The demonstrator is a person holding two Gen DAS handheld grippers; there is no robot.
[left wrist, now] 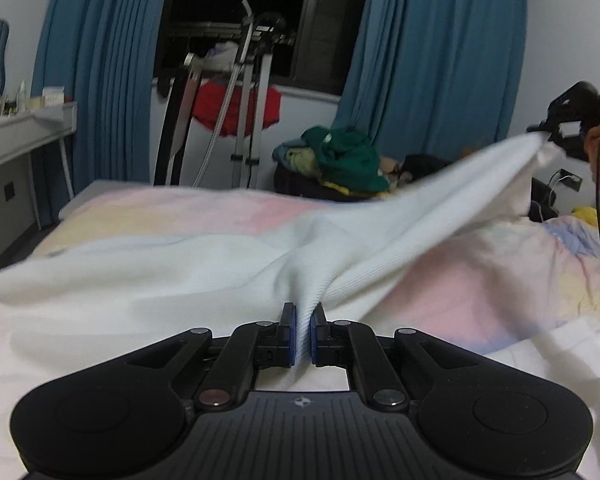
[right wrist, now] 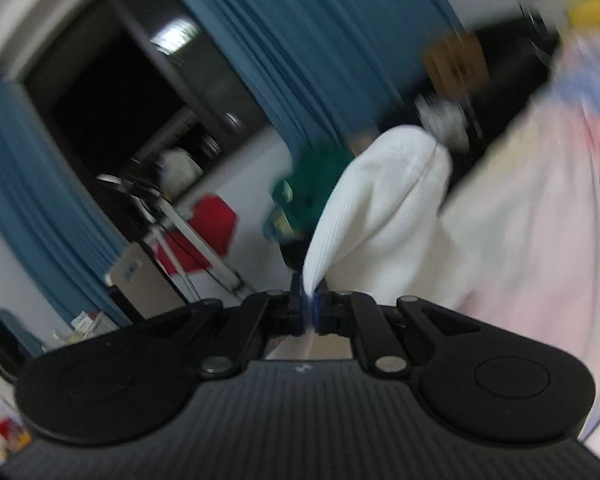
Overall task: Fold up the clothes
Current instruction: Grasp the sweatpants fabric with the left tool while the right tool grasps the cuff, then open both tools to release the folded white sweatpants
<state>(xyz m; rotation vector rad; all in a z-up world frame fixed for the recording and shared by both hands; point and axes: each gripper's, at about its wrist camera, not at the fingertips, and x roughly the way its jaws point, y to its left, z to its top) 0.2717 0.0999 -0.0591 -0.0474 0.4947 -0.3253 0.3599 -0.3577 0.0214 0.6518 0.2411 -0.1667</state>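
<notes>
Left wrist view: a fold of the white garment (left wrist: 235, 280) is pinched betw. the left gripper (left wrist: 303, 334) fingers, the rest spread over the pastel bed (left wrist: 500, 276), one end stretched up to the right gripper (left wrist: 540, 130) at far right. Right wrist view (blurred): a corner of the garment (right wrist: 384, 208) is pinched by the right gripper (right wrist: 310, 308) fingers, w/ blue curtains (right wrist: 300, 40) behind.

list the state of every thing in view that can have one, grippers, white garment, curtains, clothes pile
left gripper: shut on the white ribbed garment
right gripper: shut on another part of it, raised
white ribbed garment: stretched between both grippers, partly lifted off the bed
pastel patchwork bedspread: spread flat on the bed
blue pleated curtains: drawn apart, dark window exposed
green clothes pile: crumpled, unfolded
</notes>
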